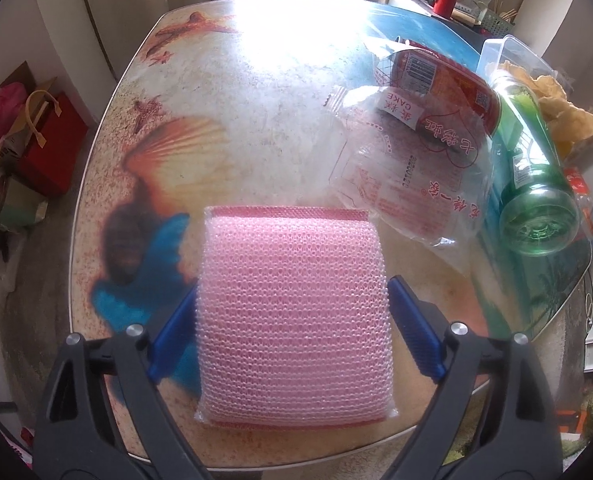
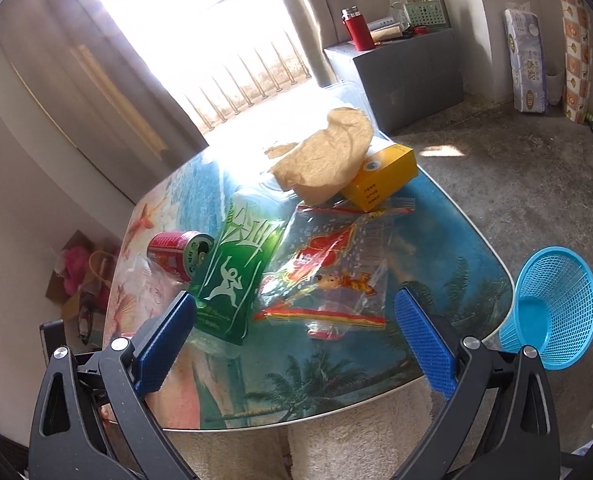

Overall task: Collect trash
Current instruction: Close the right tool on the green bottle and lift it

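Left hand-held gripper (image 1: 292, 312) pinched a pink mesh scouring pad (image 1: 292, 304) above the desk (image 1: 256, 112); the pad hid most of both blue pads. Right hand-held gripper (image 2: 296, 344) stood spread, nothing between its jaws. Green bottle (image 2: 236, 272), red can (image 2: 176, 254) and clear wrappers (image 2: 328, 276) lay on the desk; can partly hidden. Blue basket (image 2: 552, 312) stood on the floor beside the desk.

My left gripper (image 1: 292, 312) holds a pink mesh sponge (image 1: 292, 300) between its blue pads (image 1: 410, 322) over the near table (image 1: 256, 120). Far right lie a clear wrapper (image 1: 408, 168), a red can (image 1: 448, 84) and a green bottle (image 1: 532, 180).
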The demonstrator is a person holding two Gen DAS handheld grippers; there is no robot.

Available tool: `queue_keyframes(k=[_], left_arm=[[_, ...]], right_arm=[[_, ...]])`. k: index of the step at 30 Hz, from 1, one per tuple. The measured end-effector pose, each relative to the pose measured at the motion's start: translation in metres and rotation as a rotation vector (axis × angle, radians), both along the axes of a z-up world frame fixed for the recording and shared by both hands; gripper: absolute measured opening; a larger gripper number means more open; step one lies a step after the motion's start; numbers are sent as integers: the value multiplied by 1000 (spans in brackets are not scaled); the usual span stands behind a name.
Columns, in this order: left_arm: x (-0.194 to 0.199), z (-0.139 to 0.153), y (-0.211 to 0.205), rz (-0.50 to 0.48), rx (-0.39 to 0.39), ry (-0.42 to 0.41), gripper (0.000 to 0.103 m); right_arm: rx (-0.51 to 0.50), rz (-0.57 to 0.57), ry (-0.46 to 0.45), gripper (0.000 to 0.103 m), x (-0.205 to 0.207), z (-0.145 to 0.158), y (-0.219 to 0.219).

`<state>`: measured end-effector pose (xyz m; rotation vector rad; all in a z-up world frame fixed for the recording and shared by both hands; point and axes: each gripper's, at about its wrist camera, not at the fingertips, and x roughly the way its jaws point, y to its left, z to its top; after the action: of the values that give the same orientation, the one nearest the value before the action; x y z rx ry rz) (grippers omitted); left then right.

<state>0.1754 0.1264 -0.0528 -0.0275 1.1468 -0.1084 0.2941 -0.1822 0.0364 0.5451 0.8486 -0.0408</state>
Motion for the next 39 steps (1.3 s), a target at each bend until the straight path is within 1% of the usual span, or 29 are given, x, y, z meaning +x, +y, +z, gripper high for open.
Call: queue_keyframes(k=[3, 4, 6, 9, 10, 11, 12, 14, 17, 24, 30, 31, 33, 35, 39], left_arm=[[0, -1, 4, 6, -19, -12, 86], [-2, -1, 6, 8, -19, -18, 83], [-4, -1, 8, 12, -15, -30, 80], [-10, -2, 12, 12, -20, -41, 79], [-12, -2, 15, 14, -24, -42, 79], [-13, -2, 15, 15, -30, -43, 79], [-14, -2, 17, 18, -38, -44, 79], [-15, -1, 19, 22, -48, -46, 79], [-21, 0, 25, 22, -60, -46, 79], [-29, 1, 31, 23, -102, -43, 78], [-37, 10, 39, 18, -134, -76, 78], [-39, 12, 40, 17, -139, -81, 77], [-41, 14, 42, 14, -147, -89, 77], [-43, 17, 43, 13, -159, -101, 77], [-47, 23, 47, 13, -191, -123, 77]], right_arm=[[27, 70, -8, 97, 16, 5, 17], [30, 90, -10, 97, 23, 7, 24], [25, 121, -8, 96, 37, 10, 33], [-10, 135, -2, 96, 60, 10, 42], [-25, 134, 14, 94, 67, 8, 44], [-32, 137, 33, 90, 75, 5, 46], [-38, 143, 54, 89, 83, 1, 47], [-58, 146, 95, 84, 94, -8, 49], [-77, 129, 155, 80, 109, -21, 50], [-127, 96, 234, 78, 126, -42, 56], [-130, 79, 277, 74, 131, -57, 56], [-123, 77, 280, 70, 129, -58, 54], [-89, 66, 274, 67, 127, -59, 50], [-66, 46, 260, 61, 122, -57, 46], [-34, 22, 233, 57, 114, -53, 40]])
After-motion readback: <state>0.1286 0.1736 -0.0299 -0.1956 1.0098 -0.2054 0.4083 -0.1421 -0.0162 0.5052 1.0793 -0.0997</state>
